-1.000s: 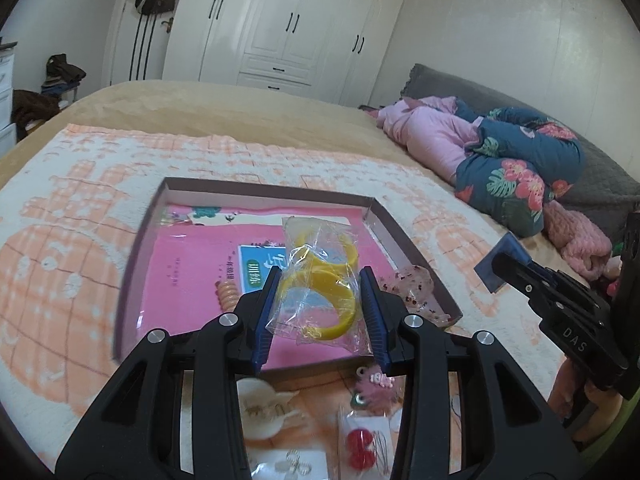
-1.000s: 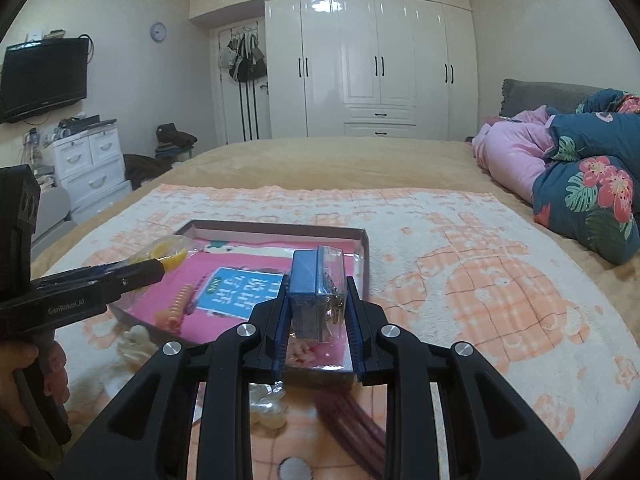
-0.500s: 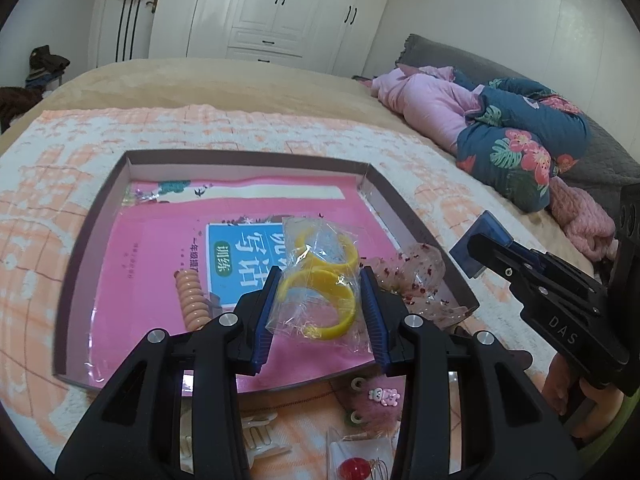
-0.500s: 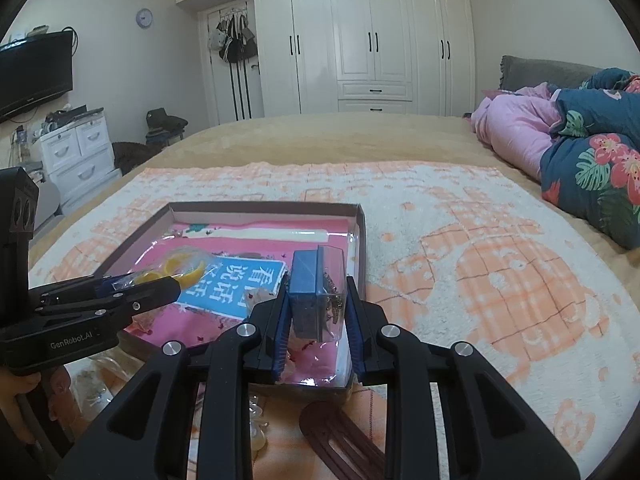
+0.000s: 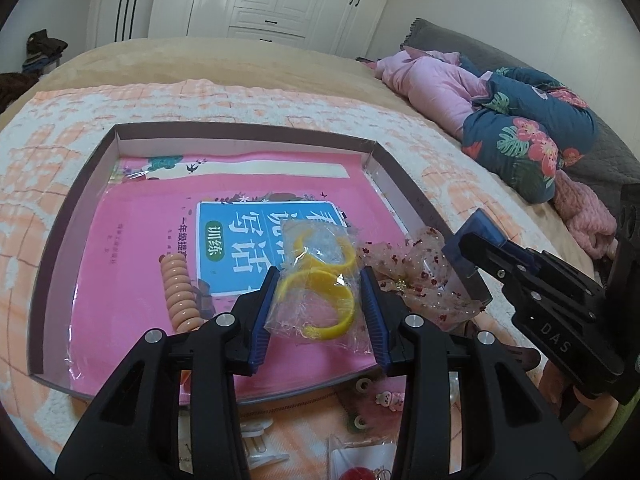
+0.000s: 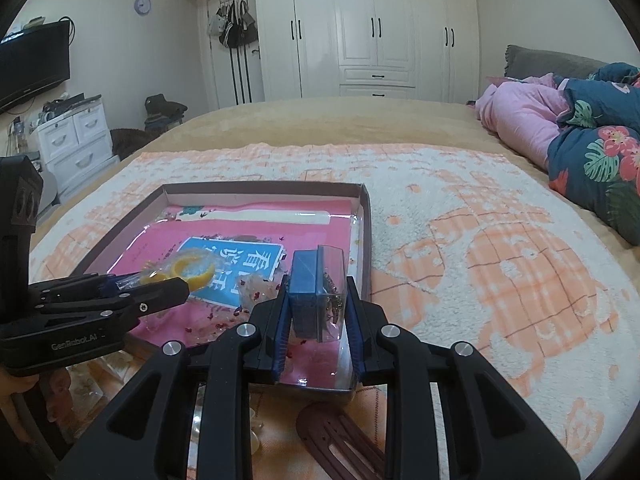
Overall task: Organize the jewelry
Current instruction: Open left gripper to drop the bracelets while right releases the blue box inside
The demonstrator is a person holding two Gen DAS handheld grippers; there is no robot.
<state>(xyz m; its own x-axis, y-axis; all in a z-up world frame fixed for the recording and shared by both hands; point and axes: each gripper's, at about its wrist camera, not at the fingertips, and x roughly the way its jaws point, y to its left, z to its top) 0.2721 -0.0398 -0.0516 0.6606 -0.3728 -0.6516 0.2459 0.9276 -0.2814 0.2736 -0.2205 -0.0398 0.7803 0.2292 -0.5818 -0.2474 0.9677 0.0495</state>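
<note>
My left gripper (image 5: 318,312) is shut on a clear bag of yellow bangles (image 5: 320,292) and holds it above the pink book (image 5: 132,232) inside the shallow brown box (image 5: 60,216). My right gripper (image 6: 316,316) is shut on a clear case with a blue card and earrings (image 6: 316,292), just above the box's near right corner (image 6: 366,240). A peach spiral hair tie (image 5: 180,296) and a sheer glittery bow (image 5: 420,276) lie in the box. The left gripper also shows in the right wrist view (image 6: 120,300), the right one in the left wrist view (image 5: 520,280).
Loose items lie on the blanket in front of the box: a brown hair clip (image 6: 340,444), small charms (image 5: 384,400), a bag with red beads (image 5: 360,464), a white clip (image 5: 260,448). Pink and floral bedding (image 5: 500,116) is piled at the right.
Both grippers have moved forward and lower over the box, each still holding its item. The box looks larger and closer in both views.
</note>
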